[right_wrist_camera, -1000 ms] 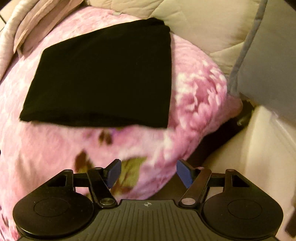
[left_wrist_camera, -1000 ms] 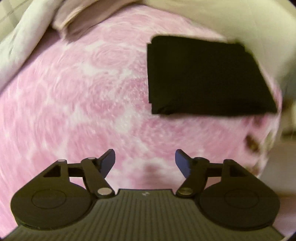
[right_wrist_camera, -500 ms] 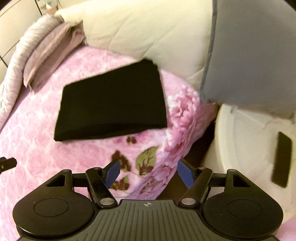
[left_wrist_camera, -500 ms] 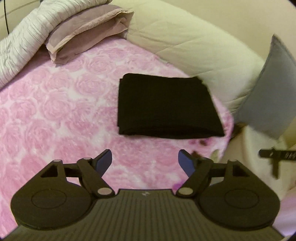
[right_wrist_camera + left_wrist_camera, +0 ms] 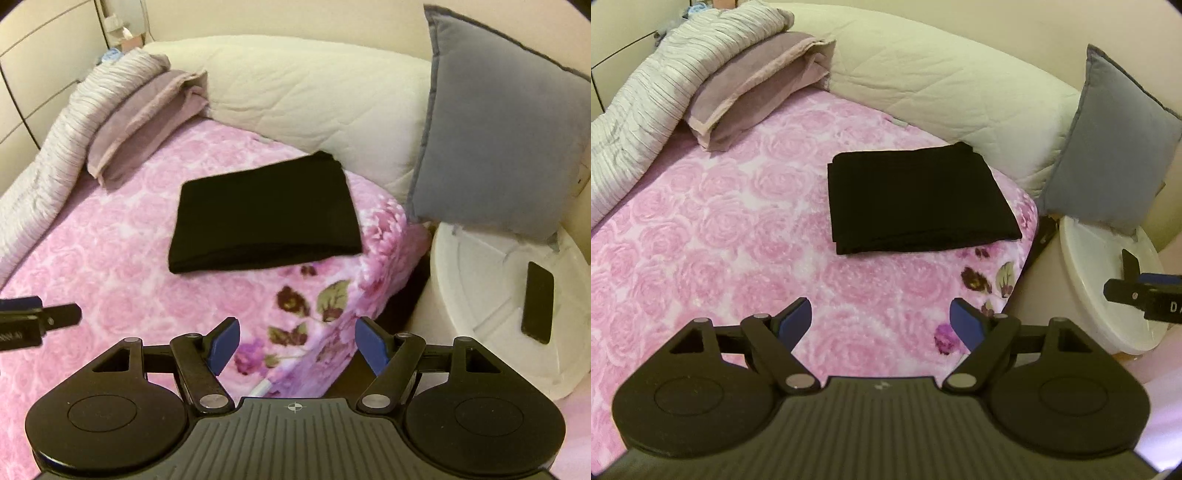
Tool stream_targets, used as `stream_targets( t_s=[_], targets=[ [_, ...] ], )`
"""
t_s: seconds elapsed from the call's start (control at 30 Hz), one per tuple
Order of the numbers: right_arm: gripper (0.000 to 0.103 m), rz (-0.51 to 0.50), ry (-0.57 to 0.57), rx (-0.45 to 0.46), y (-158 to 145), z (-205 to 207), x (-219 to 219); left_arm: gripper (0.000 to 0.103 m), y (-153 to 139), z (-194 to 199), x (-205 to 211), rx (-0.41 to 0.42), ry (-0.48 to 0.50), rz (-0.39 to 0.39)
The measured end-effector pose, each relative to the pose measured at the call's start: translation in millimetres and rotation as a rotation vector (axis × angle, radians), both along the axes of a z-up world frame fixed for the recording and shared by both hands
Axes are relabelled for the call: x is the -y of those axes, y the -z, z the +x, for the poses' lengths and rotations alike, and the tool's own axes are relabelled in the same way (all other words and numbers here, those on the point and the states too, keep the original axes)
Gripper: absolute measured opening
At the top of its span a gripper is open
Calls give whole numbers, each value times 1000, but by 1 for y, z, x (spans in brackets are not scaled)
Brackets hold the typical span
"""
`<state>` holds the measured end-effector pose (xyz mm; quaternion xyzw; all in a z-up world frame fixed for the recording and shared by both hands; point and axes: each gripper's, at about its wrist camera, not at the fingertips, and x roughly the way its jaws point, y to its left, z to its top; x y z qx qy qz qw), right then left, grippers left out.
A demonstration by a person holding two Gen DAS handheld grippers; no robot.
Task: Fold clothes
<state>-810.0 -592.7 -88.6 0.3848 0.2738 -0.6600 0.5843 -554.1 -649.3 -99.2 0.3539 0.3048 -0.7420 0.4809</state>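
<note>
One folded black garment (image 5: 918, 201) lies on the pink rose blanket (image 5: 713, 236), near the bed's far right corner, as I hold both grippers above it.

My left gripper (image 5: 881, 319) tilts down over the near blanket, its jaws having just opened wide, nothing between them. My right gripper (image 5: 295, 341) tilts down over the bed's right edge, jaws wide and empty. Counted: one cream pillow (image 5: 945, 85), one grey cushion (image 5: 502, 129), one phone (image 5: 537, 307) on one white stand (image 5: 480, 280).
</note>
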Motion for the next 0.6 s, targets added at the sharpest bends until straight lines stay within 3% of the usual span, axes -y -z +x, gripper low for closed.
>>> stream_targets(
  t_s=[0.3,0.43,0.6],
  targets=[
    [73,9,-107,-42,-8,-12,24,79,-12,-23,11,31,-136,-23],
    [73,0,-158,-47,-9,-24,31,79,-9,-48,10,117,-149,-38],
    [73,3,-172,-7,-5,-41,37,79,-9,-67,8,112,-168,-30]
  ],
)
